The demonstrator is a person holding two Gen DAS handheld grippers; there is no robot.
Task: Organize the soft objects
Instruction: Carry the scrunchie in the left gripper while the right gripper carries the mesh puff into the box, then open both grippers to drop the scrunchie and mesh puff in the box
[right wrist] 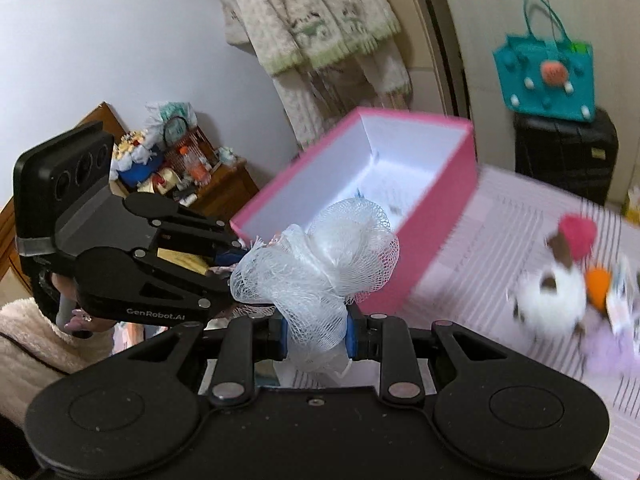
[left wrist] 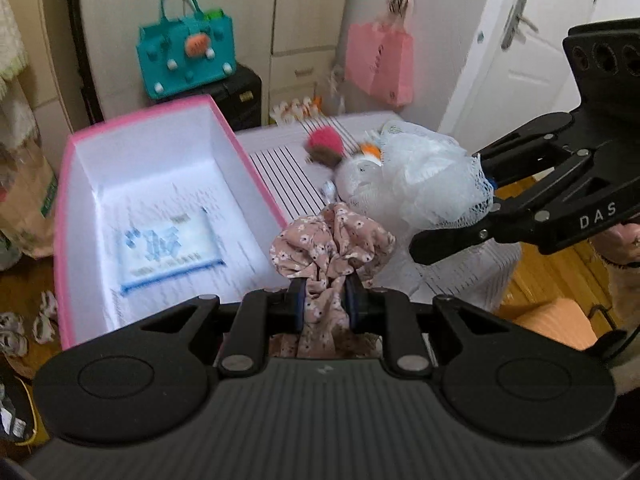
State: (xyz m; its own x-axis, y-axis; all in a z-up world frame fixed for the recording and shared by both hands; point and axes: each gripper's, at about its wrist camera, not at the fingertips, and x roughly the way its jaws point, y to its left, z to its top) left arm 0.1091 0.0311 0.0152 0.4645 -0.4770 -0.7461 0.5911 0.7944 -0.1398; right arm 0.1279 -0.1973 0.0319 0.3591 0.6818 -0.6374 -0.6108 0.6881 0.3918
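My left gripper (left wrist: pixel 323 300) is shut on a pink floral scrunchie (left wrist: pixel 332 244), held just right of the open pink box (left wrist: pixel 68 200) with a white inside. My right gripper (right wrist: pixel 316 332) is shut on a white mesh bath pouf (right wrist: pixel 320 256), held in front of the pink box (right wrist: pixel 444 208). In the left wrist view the right gripper (left wrist: pixel 486 196) and the pouf (left wrist: pixel 428 176) are at the right, above the scrunchie. A white plush toy (right wrist: pixel 556 296) with a pink pompom (right wrist: pixel 578 236) and an orange part lies on the striped cloth (right wrist: pixel 500 240).
A teal felt bag (left wrist: pixel 186 56) sits on a black case (left wrist: pixel 240 96) behind the box. A pink paper bag (left wrist: pixel 380 64) hangs on the wardrobe. A white door (left wrist: pixel 532 40) is at the right. Clothes hang on the wall (right wrist: pixel 320 28); a cluttered wooden cabinet (right wrist: pixel 216 188) stands at the left.
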